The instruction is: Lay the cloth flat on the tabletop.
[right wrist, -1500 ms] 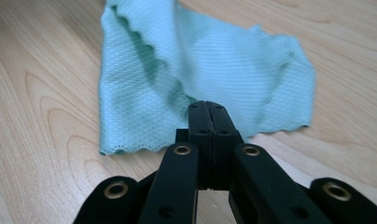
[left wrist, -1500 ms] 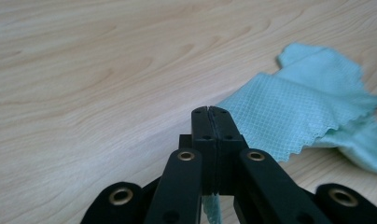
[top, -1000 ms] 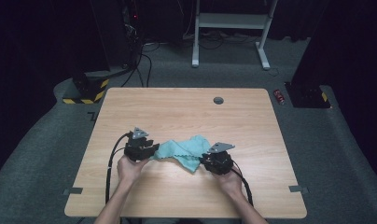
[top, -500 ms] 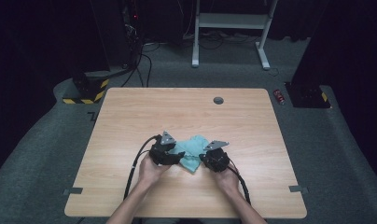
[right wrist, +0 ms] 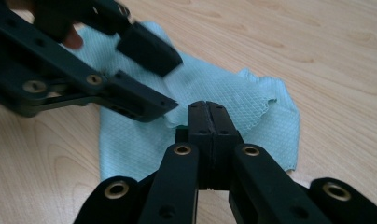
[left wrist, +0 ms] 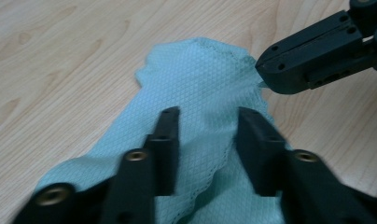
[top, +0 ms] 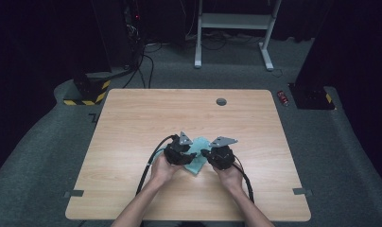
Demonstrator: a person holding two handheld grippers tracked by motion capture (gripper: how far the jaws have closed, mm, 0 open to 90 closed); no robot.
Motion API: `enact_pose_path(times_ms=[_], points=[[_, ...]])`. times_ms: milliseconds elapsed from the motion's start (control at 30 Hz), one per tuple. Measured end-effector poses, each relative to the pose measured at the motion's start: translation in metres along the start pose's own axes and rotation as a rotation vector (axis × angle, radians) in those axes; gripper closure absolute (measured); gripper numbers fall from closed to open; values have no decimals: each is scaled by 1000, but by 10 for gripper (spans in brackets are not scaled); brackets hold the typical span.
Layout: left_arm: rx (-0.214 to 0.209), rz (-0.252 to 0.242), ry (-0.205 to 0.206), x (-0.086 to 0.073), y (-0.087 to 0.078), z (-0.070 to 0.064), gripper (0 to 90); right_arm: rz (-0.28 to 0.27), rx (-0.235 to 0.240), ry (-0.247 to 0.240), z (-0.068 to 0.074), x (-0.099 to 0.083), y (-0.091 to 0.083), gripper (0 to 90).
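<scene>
Cloth (top: 196, 158) pinched by right gripper (right wrist: 207, 112), on table (top: 132, 123).

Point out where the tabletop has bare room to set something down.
Bare wood runs across the far half of the table up to the round grommet, and along both side edges. It is crowded only near the front middle, where both claws meet over the teal cloth.

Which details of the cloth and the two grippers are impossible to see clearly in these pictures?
- High view: most of the teal cloth lies under the left gripper and right gripper, so its folds are hidden.
- Left gripper view: the cloth's near end is cut off by the bottom edge and covered by blurred jaws.
- Right gripper view: the cloth edge at the closed jaws is covered by them, so the pinched part cannot be seen.
</scene>
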State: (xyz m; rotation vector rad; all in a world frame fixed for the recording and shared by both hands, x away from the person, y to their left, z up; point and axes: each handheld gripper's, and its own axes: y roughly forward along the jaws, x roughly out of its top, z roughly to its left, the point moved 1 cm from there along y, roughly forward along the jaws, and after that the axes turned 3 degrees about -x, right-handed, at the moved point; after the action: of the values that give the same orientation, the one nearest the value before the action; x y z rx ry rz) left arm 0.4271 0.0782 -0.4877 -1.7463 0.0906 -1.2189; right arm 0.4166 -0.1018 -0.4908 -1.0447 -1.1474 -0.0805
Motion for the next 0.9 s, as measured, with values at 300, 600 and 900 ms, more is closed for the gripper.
enact_pose_path(times_ms=[300, 600, 900], points=[[-5, -16, -49, 2, -6, 12, 898, -55, 5, 45, -5, -3, -9, 786], [13, -111, -118, 2, -21, 25, 899, 17, 11, 16, 3, -19, 3, 676], [113, -144, -197, -7, -36, 50, 899, 104, 20, -37, 11, -25, 23, 832]])
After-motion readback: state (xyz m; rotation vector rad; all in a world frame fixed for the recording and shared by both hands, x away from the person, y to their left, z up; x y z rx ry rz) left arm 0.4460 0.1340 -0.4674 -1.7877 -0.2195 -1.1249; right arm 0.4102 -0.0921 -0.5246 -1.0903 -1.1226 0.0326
